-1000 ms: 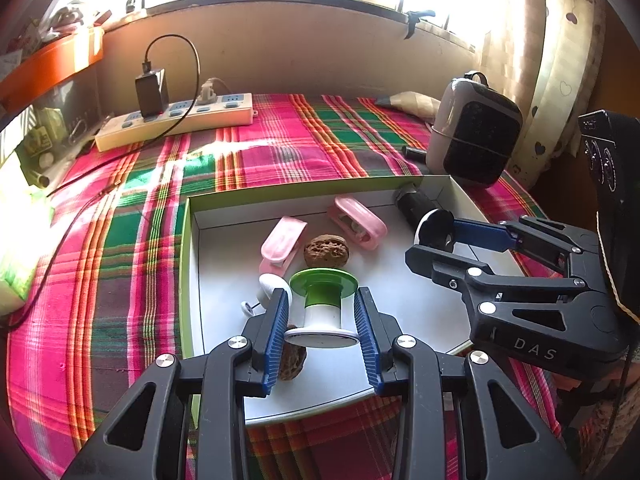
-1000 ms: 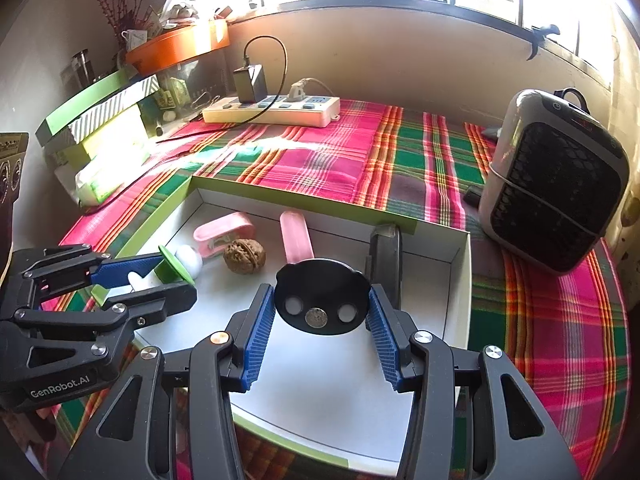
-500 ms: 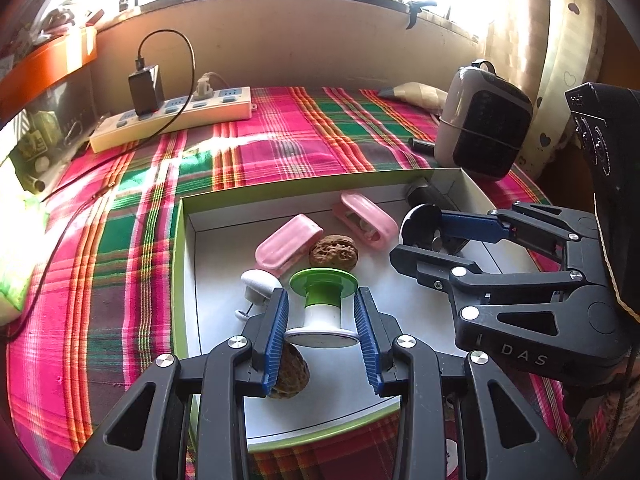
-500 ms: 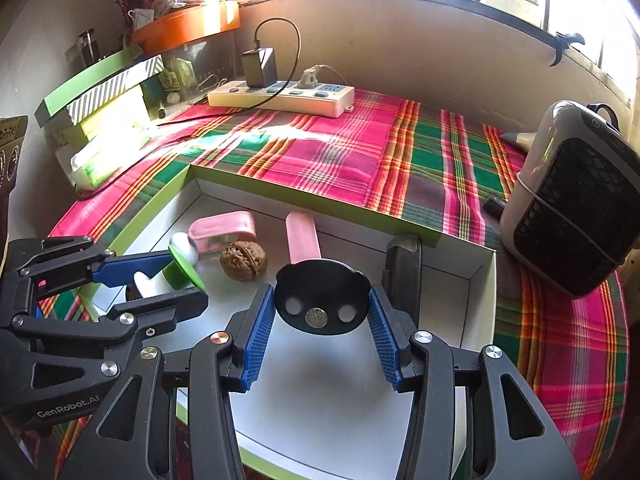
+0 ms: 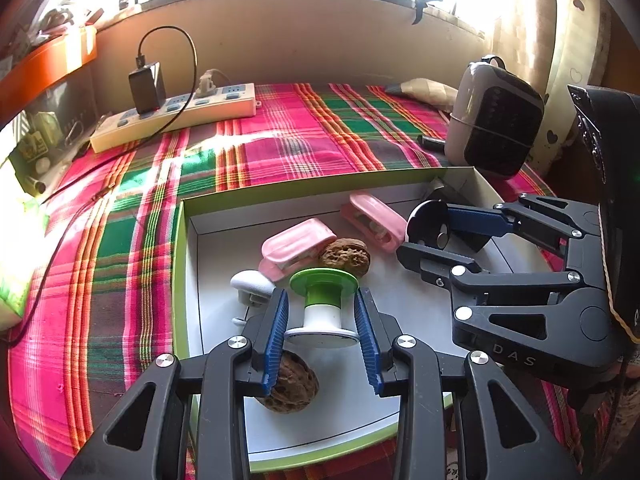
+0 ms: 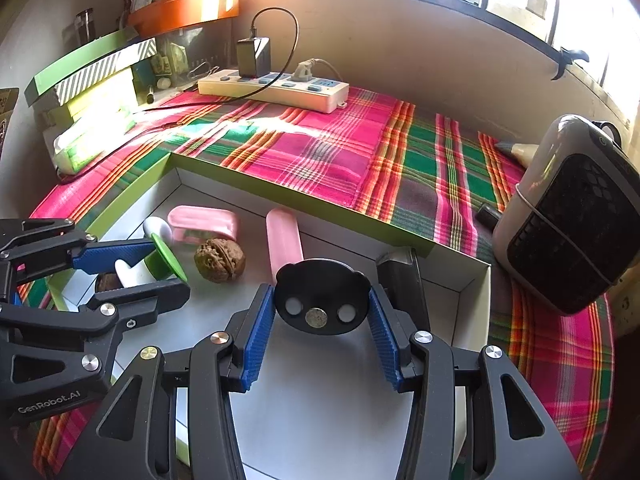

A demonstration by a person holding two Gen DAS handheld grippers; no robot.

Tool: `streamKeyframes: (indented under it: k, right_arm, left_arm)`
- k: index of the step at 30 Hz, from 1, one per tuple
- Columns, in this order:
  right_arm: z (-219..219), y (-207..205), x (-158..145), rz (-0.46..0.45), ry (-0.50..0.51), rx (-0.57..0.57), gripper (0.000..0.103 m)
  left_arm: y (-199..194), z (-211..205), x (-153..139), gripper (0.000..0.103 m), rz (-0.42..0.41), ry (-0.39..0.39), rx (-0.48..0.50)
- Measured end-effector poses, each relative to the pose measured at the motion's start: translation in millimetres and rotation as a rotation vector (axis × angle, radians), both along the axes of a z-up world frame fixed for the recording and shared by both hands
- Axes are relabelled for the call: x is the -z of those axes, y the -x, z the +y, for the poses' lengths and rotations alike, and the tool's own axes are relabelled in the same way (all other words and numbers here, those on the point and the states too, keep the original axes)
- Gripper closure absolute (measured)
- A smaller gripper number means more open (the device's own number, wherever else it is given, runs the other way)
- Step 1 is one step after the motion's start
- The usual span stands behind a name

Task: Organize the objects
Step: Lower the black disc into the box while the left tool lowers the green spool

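Left tongs [image 5: 322, 320] clamped on green-topped white plastic spool [image 5: 322, 304]; right tongs [image 6: 322, 330] gripping black bear-shaped disc [image 6: 322, 296], over green-rimmed white cardboard box [image 6: 476, 312].

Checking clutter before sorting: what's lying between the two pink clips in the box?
A walnut sits between the wide pink clip and the narrow pink clip, clearest in the right wrist view.
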State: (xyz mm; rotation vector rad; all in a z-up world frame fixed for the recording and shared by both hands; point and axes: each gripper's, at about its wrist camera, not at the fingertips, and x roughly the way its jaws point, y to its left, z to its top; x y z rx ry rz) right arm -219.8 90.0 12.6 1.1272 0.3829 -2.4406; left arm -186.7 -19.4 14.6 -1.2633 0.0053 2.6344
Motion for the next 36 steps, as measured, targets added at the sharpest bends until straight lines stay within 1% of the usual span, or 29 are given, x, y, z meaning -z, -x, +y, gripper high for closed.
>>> streamKeyframes:
  k: [5,12,36]
  right_arm:
    - [-3.2,0.5,2.2,0.027,-0.035,-0.001,0.055]
    - [-3.8,0.4,1.6,0.033,-0.041,-0.001,0.055]
    - [-4.4,0.1,2.7,0.033,-0.049,0.015,0.055]
  left_arm:
    - [1.4,1.6,1.5,0.071,0.003,0.018,0.003]
    - [4.5,5.7,6.4,0.071,-0.014,0.018,0.014]
    - [4.5,7.8,7.5,0.070,-0.012,0.031,0.011]
